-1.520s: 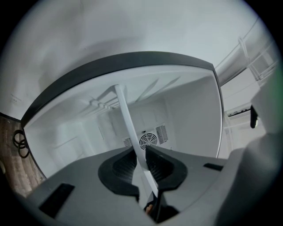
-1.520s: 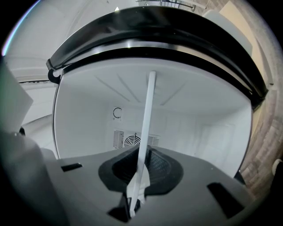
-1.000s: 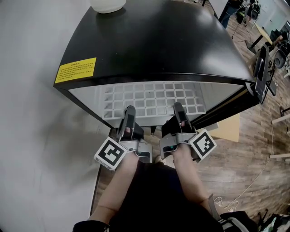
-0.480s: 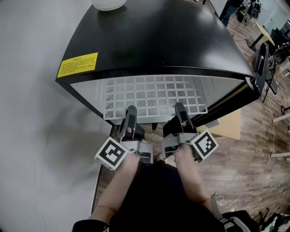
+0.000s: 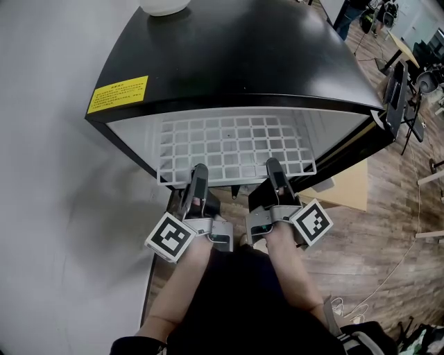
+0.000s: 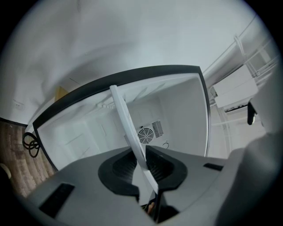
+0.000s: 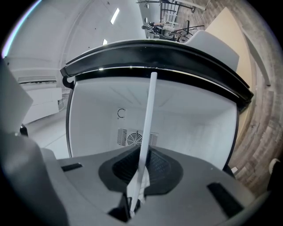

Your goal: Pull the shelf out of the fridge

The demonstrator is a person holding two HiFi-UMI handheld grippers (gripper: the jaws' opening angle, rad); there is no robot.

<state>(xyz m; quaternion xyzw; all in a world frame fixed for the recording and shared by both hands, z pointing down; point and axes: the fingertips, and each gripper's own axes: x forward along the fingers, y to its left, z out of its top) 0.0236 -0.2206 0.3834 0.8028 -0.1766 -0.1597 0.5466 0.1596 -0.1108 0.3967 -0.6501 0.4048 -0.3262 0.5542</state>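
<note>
A white lattice shelf [image 5: 236, 147] juts level out of the open front of a black fridge [image 5: 236, 62], seen from above in the head view. My left gripper [image 5: 198, 173] is shut on the shelf's front edge near its left end. My right gripper [image 5: 272, 168] is shut on the same edge near its right end. In the left gripper view the shelf [image 6: 128, 128] runs as a thin white strip edge-on between the pads of the left gripper [image 6: 148, 176]. The right gripper view shows the shelf [image 7: 148, 119] clamped the same way in the right gripper [image 7: 140, 176].
The fridge door [image 5: 397, 90] stands open at the right. A yellow label [image 5: 118, 94] and a white vessel [image 5: 164, 5] sit on the fridge top. A light board [image 5: 347, 191] lies on the wooden floor at the right. A grey wall [image 5: 48, 173] is on the left.
A little more of the lattice shelf shows in front of the fridge's top edge than one second ago. Both grippers keep their hold on its front edge.
</note>
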